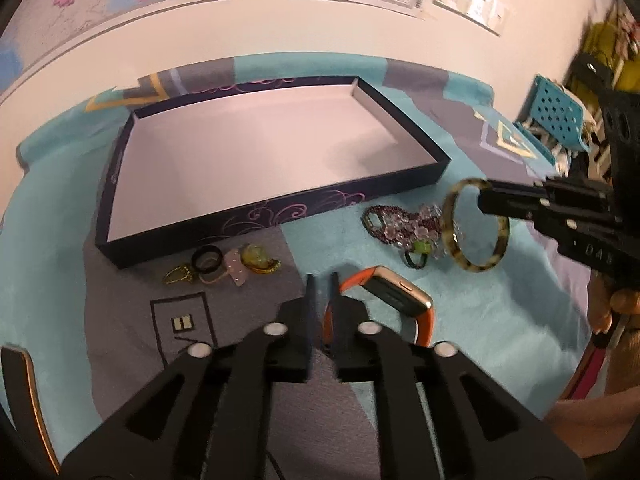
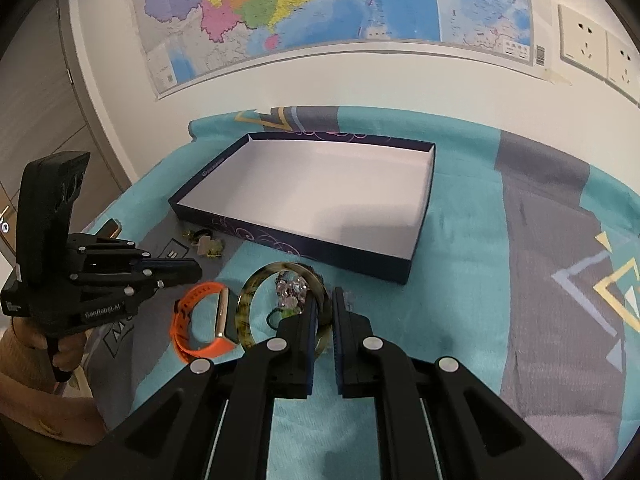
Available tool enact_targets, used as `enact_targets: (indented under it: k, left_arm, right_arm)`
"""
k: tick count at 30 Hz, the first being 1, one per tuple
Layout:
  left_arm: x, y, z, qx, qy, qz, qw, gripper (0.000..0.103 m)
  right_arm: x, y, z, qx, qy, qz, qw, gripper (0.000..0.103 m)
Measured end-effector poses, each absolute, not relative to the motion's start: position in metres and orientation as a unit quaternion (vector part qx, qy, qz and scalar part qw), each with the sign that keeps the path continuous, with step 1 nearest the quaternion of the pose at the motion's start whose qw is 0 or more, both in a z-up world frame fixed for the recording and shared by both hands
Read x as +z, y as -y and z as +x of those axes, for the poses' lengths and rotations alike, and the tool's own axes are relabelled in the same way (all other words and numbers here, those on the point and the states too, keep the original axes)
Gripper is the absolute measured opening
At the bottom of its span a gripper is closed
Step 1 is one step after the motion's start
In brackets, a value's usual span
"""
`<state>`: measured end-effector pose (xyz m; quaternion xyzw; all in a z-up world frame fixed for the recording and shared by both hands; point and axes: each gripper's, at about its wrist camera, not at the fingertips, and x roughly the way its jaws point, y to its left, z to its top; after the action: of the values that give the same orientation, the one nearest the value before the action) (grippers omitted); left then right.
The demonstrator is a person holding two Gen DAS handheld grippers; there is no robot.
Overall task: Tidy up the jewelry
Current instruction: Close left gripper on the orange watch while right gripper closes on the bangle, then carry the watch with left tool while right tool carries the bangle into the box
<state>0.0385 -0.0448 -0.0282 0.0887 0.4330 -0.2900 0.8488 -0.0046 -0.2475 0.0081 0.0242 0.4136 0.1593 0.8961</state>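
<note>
A shallow dark box (image 1: pixel 276 216) (image 2: pixel 304 246) with a white inside lies on the cloth. My right gripper (image 2: pixel 324 300) (image 1: pixel 486 196) is shut on a tortoiseshell bangle (image 1: pixel 476 264) (image 2: pixel 244 304) and holds it above a pile of bead jewelry (image 1: pixel 400 228) (image 2: pixel 292 292). My left gripper (image 1: pixel 322 284) (image 2: pixel 192 270) is shut and empty, its tips over an orange-strap watch (image 1: pixel 392 296) (image 2: pixel 200 320). A small cluster of rings and trinkets (image 1: pixel 224 266) (image 2: pixel 204 244) lies by the box's front wall.
A teal and grey patterned cloth (image 2: pixel 480 280) covers the table. A wall with a map (image 2: pixel 320 0) and sockets (image 2: pixel 584 40) is behind. A blue perforated chair (image 1: pixel 556 112) stands to the right in the left wrist view.
</note>
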Motion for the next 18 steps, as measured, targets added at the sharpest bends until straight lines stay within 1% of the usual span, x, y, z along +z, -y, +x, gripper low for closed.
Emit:
enact_targets:
  k: [1,2,3,5,7,9,11,12,15,18]
  left_arm:
    - [-0.028,0.049,0.036,-0.299,-0.427,0.103,0.847,0.022]
    - [-0.028,0.051,0.034,-0.304,-0.423,0.112,0.846,0.032]
    - [-0.028,0.055,0.032,-0.312,-0.415,0.128,0.845,0.035]
    - [-0.030,0.061,0.032,-0.315,-0.411,0.151,0.842,0.035]
    - [-0.035,0.066,0.037,-0.320,-0.418,0.163,0.834,0.030]
    - [-0.043,0.069,0.044,-0.320,-0.428,0.172,0.828,0.020]
    - [-0.047,0.070,0.045,-0.328,-0.428,0.179,0.823,0.017]
    - [-0.048,0.071,0.044,-0.330,-0.426,0.182,0.822,0.012]
    - [-0.046,0.068,0.046,-0.330,-0.432,0.165,0.823,0.008]
    - [-0.046,0.060,0.051,-0.324,-0.445,0.127,0.825,0.006]
  right_arm:
    - [0.008,0.247,-0.004,0.161,-0.414,0.024,0.896,0.006]
    - [0.007,0.246,-0.004,0.161,-0.415,0.025,0.895,0.006]
    - [0.006,0.246,-0.004,0.161,-0.416,0.026,0.894,0.006]
    - [0.003,0.247,-0.003,0.160,-0.419,0.029,0.893,0.006]
    - [0.002,0.249,-0.003,0.158,-0.421,0.032,0.893,0.006]
    - [0.001,0.249,-0.003,0.157,-0.422,0.033,0.892,0.006]
    - [0.000,0.249,-0.002,0.158,-0.423,0.033,0.892,0.006]
    - [0.000,0.249,-0.002,0.157,-0.423,0.033,0.892,0.006]
    - [-0.001,0.250,0.000,0.158,-0.424,0.034,0.891,0.006]
    - [0.001,0.249,0.003,0.161,-0.422,0.032,0.892,0.006]
